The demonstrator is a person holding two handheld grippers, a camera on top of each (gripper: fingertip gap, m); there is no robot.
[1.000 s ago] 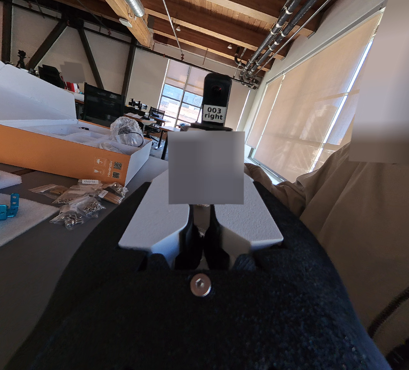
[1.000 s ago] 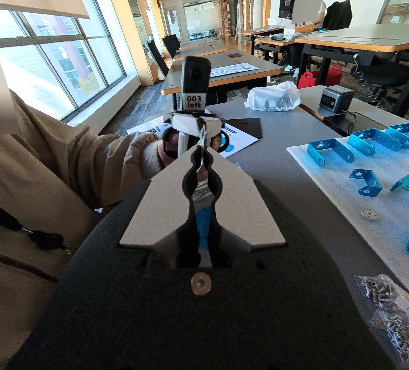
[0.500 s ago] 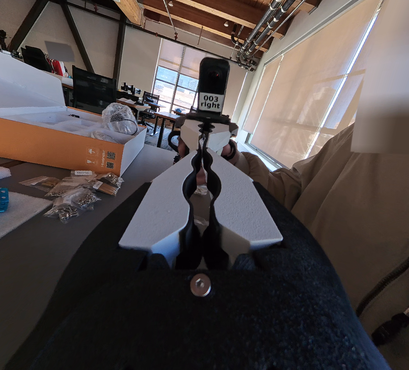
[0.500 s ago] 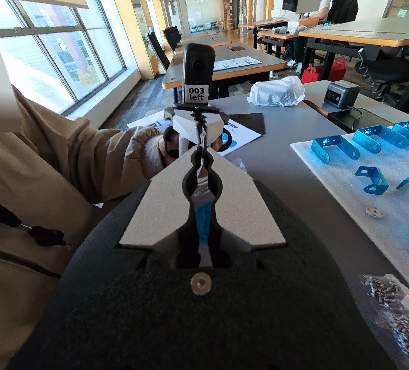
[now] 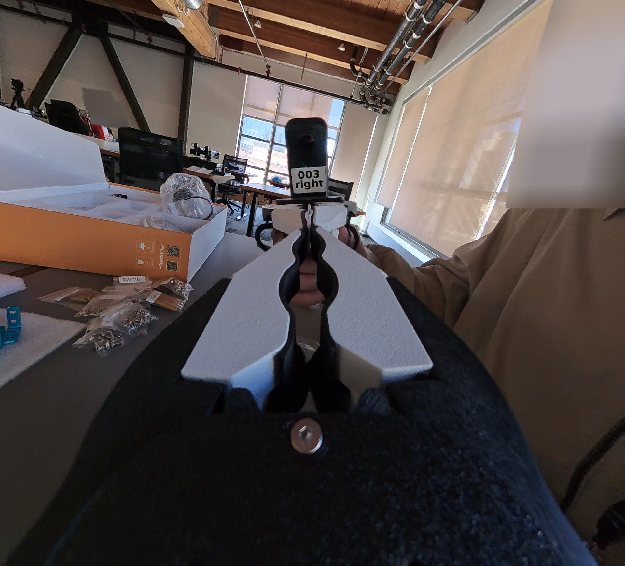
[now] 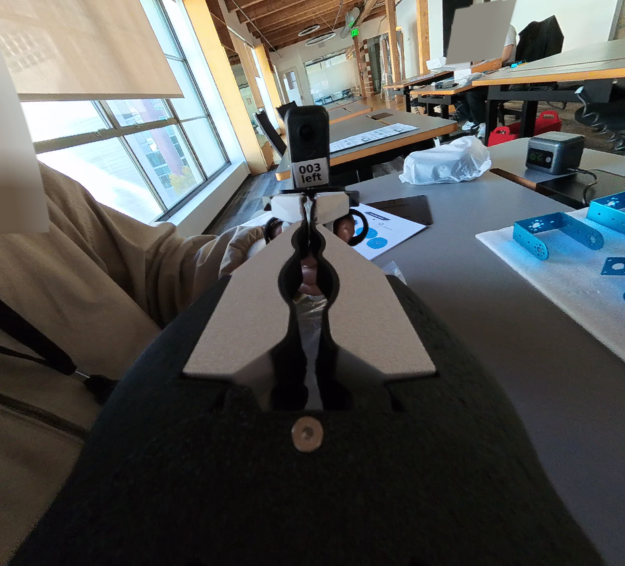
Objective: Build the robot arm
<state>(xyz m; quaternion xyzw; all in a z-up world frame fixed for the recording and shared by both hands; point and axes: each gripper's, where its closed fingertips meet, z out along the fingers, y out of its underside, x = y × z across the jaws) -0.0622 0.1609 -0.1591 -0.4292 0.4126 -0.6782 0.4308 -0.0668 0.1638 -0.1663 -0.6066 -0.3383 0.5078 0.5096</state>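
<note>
My two grippers point at each other, tip to tip, above the grey table (image 6: 473, 279). In the left wrist view my left gripper (image 5: 308, 235) is shut, and the right gripper (image 5: 309, 215) faces it just beyond. In the right wrist view my right gripper (image 6: 307, 228) is shut, and the left gripper (image 6: 307, 208) faces it. A thin sliver of clear film sits pinched at both sets of tips. A small clear plastic bag (image 6: 311, 316) shows through the gap between the right fingers and faintly in the left wrist view (image 5: 307, 343). A hand grips each handle.
An open orange and white box (image 5: 101, 245) and several small bags of screws (image 5: 115, 316) lie to the left. Blue metal brackets (image 6: 554, 232) rest on a white foam sheet (image 6: 541, 279). A printed paper (image 6: 382, 232), a white wrapped bundle (image 6: 446, 161) and a grey device (image 6: 554, 152) lie farther off. The tips of both grippers are at nearly the same place.
Both grippers stay shut and tip to tip. Both views have tilted upward a little. The clear bag now fills the gap in the right wrist view where blue showed before.
</note>
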